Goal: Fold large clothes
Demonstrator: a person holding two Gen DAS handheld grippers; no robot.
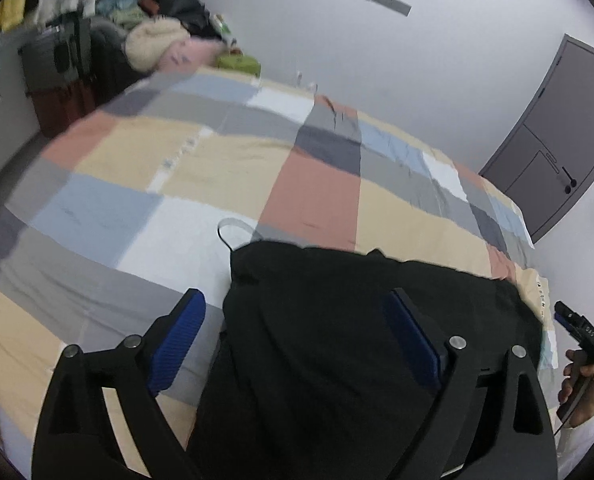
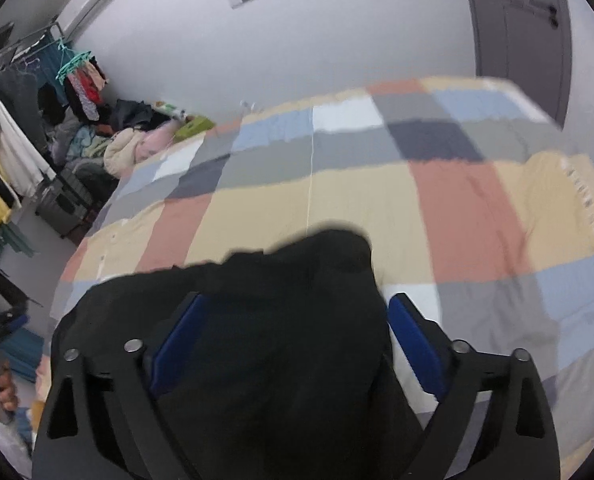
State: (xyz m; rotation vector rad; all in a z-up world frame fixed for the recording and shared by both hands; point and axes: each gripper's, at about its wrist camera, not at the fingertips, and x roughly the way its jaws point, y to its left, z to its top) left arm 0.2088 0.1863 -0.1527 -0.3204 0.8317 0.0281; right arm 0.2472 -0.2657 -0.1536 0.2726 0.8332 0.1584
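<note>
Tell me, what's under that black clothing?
The black garment lies on a patchwork bedspread of coloured squares. The squares directly beneath it are covered, so they cannot be seen.

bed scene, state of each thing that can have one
left gripper: open, nothing held
right gripper: open, nothing held
black garment: lying loose on the bed, partly folded
checked bedspread: spread flat over the bed
grey door: shut

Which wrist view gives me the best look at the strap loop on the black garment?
The left wrist view. The grey strap loop lies there in plain sight on the checked bedspread, at the far left corner of the black garment. The right wrist view shows the garment only as a dark heap, with no loop visible.
</note>
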